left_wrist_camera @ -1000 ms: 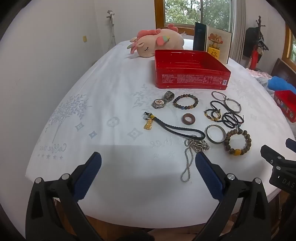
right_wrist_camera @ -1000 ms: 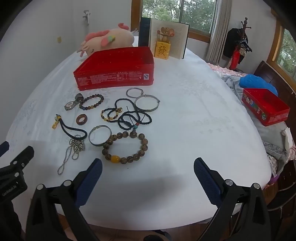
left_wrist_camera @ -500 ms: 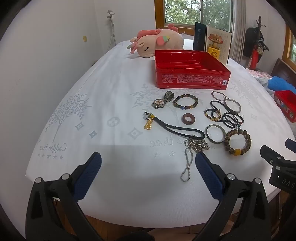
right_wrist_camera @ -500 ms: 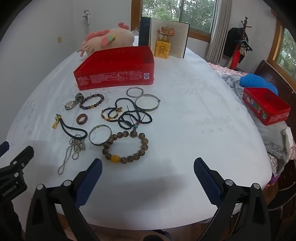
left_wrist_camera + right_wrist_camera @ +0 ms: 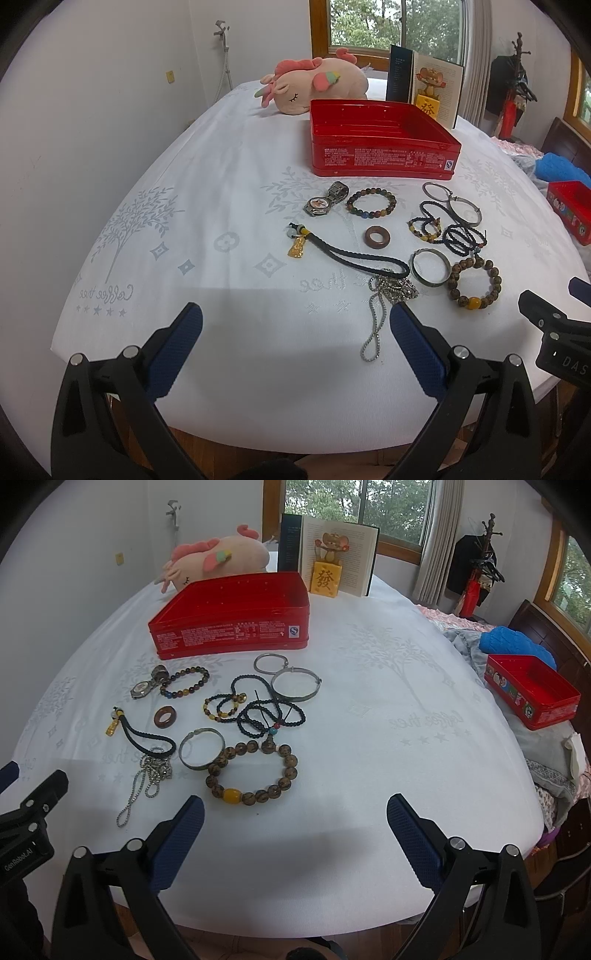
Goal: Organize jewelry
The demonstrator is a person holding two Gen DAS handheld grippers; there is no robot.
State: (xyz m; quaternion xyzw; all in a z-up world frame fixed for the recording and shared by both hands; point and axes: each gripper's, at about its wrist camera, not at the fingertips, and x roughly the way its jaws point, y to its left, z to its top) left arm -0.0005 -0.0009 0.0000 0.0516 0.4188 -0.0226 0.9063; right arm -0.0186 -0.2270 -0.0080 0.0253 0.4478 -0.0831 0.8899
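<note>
Bracelets (image 5: 255,771), bangles (image 5: 295,688), chains (image 5: 384,302) lie scattered before the empty red tin (image 5: 380,142).

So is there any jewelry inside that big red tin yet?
No, the red tin looks empty inside; the jewelry lies on the tablecloth before it.

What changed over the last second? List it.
Nothing visibly changed. Both tongs, left and right, stay open and empty above the near table edge; the jewelry stays spread in front of the red tin.
</note>
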